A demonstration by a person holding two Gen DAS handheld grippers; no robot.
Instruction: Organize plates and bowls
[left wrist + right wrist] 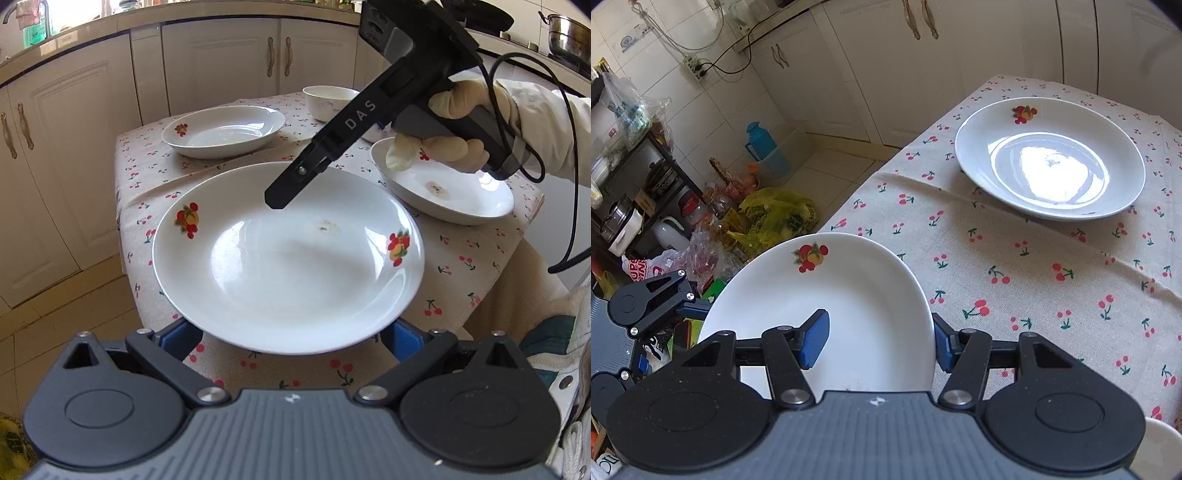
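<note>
The nearest plate (288, 258), white with fruit prints on its rim, fills the lower centre of the left wrist view. In the right wrist view the same plate (827, 306) sits at lower left, and its far side reaches out past the bench (1015, 266) edge, over the cluttered floor.

The right hand-held gripper (879, 338) is closed narrow on this plate's rim. One blue pad (814, 339) lies inside the dish and the other sits just outside the edge. In the left wrist view it comes down from the upper right, held by a gloved hand (443, 122), with its tip (275, 199) at the plate's far rim.

The left hand-held gripper (291, 341) stands wide, and the plate's near edge is between its two blue fingers. Whether they press on the plate cannot be told.

A cherry-print cloth (461, 258) covers the bench. A second plate (223, 131) rests on it at upper centre. A third plate (443, 192) lies at the right, below the gloved hand. A white bowl (332, 101) stands behind them near the cabinets.
</note>
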